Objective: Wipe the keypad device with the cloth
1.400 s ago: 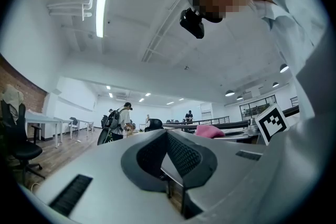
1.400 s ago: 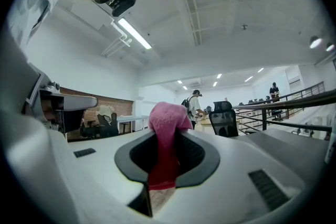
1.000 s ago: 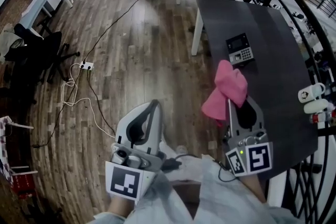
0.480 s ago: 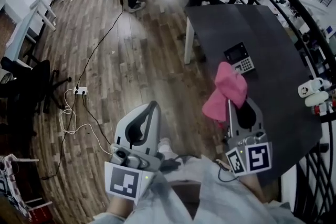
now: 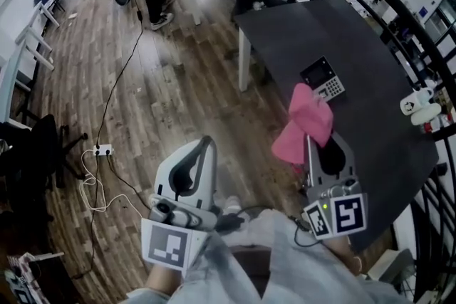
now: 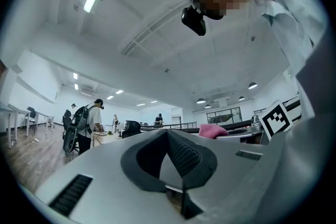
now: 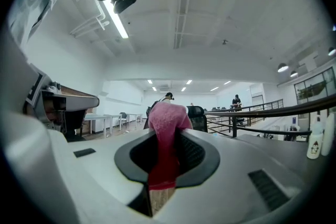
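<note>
Right tongs point(image 5: 311, 138) gripping pink cloth point(image 5: 308, 117), hovering near keypad device point(image 5: 322, 77) on counter point(image 5: 370, 60); left tongs point(image 5: 206, 143) sitting closed, empty.

The person is wearing pale grey-blue sleeves point(image 5: 303, 274), filling the lower frame. The left hand-held gripper point(image 5: 205, 142) and right hand-held gripper point(image 5: 312, 147) are showing smooth light-grey shells with dark oval openings and ribbed black pads. The left cube point(image 5: 169, 247) and right cube point(image 5: 337, 216) are bearing black-and-white square markers. A green light point(image 5: 325, 208) is glowing beside the right cube, and a black cable point(image 5: 235, 220) is trailing between the grippers.
</note>
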`<state>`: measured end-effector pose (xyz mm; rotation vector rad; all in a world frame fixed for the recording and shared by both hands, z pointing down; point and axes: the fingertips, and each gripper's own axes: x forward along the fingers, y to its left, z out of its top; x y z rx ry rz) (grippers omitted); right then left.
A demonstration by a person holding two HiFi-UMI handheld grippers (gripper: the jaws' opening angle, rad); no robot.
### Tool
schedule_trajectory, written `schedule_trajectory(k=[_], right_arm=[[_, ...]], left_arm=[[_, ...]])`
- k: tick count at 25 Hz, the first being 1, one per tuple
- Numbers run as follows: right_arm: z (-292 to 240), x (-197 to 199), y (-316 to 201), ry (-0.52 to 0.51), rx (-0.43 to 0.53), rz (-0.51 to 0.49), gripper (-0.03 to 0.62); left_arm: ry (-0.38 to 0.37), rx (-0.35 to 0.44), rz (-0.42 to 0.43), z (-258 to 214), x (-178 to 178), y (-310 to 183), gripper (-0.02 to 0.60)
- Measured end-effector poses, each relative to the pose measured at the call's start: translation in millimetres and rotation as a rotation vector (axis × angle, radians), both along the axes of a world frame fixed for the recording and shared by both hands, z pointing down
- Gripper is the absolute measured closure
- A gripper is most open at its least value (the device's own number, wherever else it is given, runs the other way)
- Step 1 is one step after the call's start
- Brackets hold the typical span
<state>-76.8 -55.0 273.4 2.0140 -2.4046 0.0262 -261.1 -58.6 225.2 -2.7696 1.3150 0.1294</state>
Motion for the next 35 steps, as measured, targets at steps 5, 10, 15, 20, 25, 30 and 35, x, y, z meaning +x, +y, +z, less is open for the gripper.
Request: schedule_trajectory(k=[5,10,15,20,25,30,35], right_arm=[[3.3,-2.6,-1.0,0.002,0.008,0.077,0.523],[11.6,5.5,3.9,0.001,-0.015,0.147,0.523],[16.7,20.0,6.1,0.009,-0.031,0.208,0.523],[24.6,37.2,4.1,0.020,-0.050,0.250,0.523],[29.0,52.4,-15.4,0.022,-0.066,0.266,0.523],[32.6,81.0,-39.9,0.015,-0.073,0.300,0.523],[34.2,120.8,-69.4,0.003,-0.082,0.344,0.523]], left_arm=[[-0.002,-0.006,0.056,6.3,-6.8,-11.5,0.578],[-0.009,-0.019,0.108,13.2,-3.6,-16.3,0.578],[-0.004,-0.032,0.124,18.3,-1.9,-23.8,0.578],[0.002,-0.028,0.139,20.4,6.4,-32.4,0.578],[0.002,-0.043,0.148,24.0,19.8,-55.6,0.578],[0.001,-0.037,0.173,21.1,48.4,-85.8,0.578],[-0.007,-0.036,0.207,17.0,84.2,-120.3,0.578]])
